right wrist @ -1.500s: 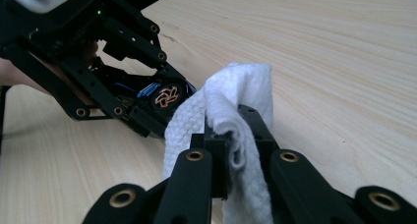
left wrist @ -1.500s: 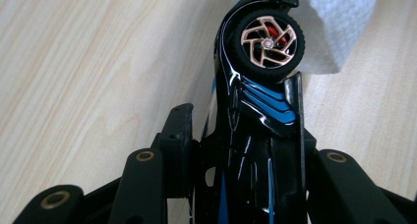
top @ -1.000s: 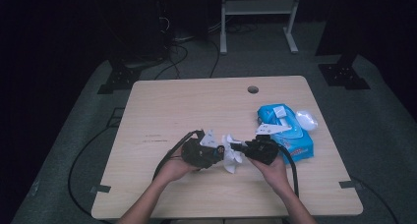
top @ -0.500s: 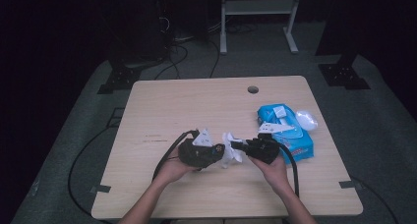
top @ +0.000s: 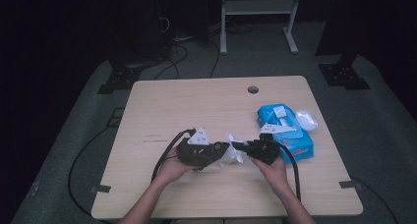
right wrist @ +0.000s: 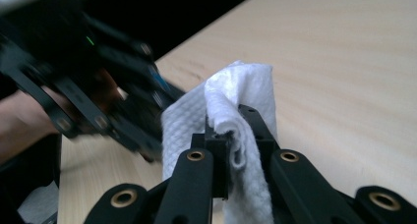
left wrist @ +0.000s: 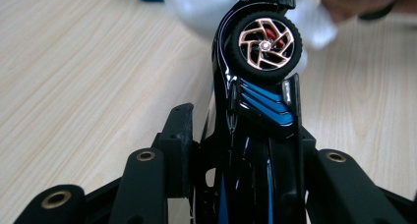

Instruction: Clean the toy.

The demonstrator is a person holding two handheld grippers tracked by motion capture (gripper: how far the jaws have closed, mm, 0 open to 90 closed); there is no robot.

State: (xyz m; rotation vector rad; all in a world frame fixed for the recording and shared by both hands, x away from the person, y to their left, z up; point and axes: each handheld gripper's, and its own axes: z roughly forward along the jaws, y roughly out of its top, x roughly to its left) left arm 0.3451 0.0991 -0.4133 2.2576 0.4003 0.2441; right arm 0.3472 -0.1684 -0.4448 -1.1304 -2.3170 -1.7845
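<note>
A black toy car [left wrist: 260,86] with blue stripes and a copper-spoked wheel [left wrist: 265,41] is clamped between the jaws of my left gripper [left wrist: 241,135], nose pointing away. My right gripper [right wrist: 231,130] is shut on a folded white wipe [right wrist: 236,101]. In the high view the two meet near the table's front: the left gripper [top: 216,149] holds the car against the wipe [top: 231,154], which the right gripper [top: 246,146] presses in from the right. The right gripper view has the left gripper [right wrist: 98,86] blurred at the left, with the car [right wrist: 157,81] touching the wipe.
A blue pack of wipes [top: 285,133] lies right of the hands, with a loose white flap [top: 306,119] at its far side. A round cable hole [top: 253,90] is near the table's far edge. Black cables trail off the table's left and front sides.
</note>
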